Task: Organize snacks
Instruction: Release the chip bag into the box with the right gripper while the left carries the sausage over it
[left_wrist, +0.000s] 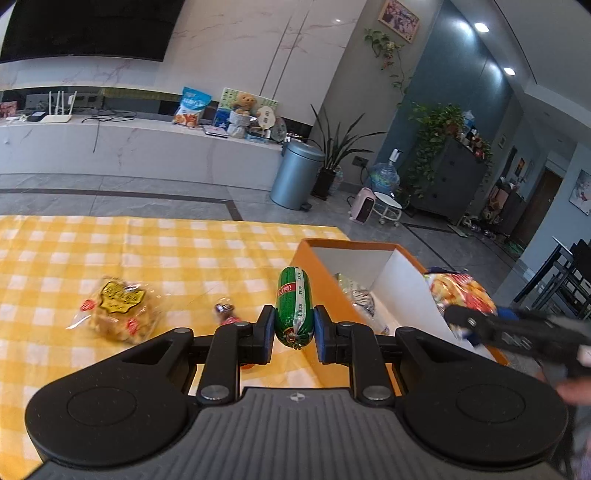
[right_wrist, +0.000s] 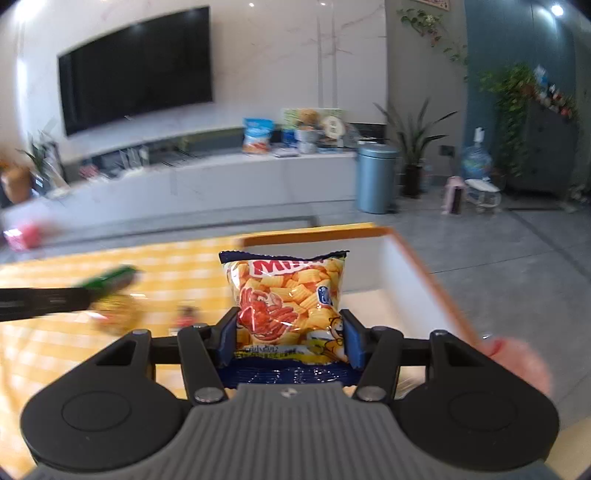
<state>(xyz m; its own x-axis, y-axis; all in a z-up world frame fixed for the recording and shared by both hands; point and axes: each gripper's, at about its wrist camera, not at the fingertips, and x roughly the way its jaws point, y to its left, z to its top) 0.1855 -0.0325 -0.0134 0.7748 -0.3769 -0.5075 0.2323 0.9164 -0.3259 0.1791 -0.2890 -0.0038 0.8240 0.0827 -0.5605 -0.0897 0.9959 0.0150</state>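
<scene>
1. The orange-rimmed box (left_wrist: 373, 245) sat at the right end of the yellow checked tablecloth (left_wrist: 147, 251), its white inner wall facing the cameras; at least one wrapped snack already lay inside it.
2. The right gripper (right_wrist: 290, 334) had its jaws clamped on a puffed-snack bag (right_wrist: 286, 295), held upright with its sealed top edge uppermost, directly over the box opening. This hand was the nearer to the box, so by my reading its release came first.
3. The left gripper (left_wrist: 294, 325) had its jaws closed on a green sausage stick (left_wrist: 294, 306), whose long axis ran forward along the fingers. The box lay just to its right, so the stick needed a short carry rightward over the orange wall.
4. A yellow pastry packet (left_wrist: 118, 310) and a small red-topped item (left_wrist: 225, 312) lay loose on the cloth to the left, well apart from the box.
</scene>
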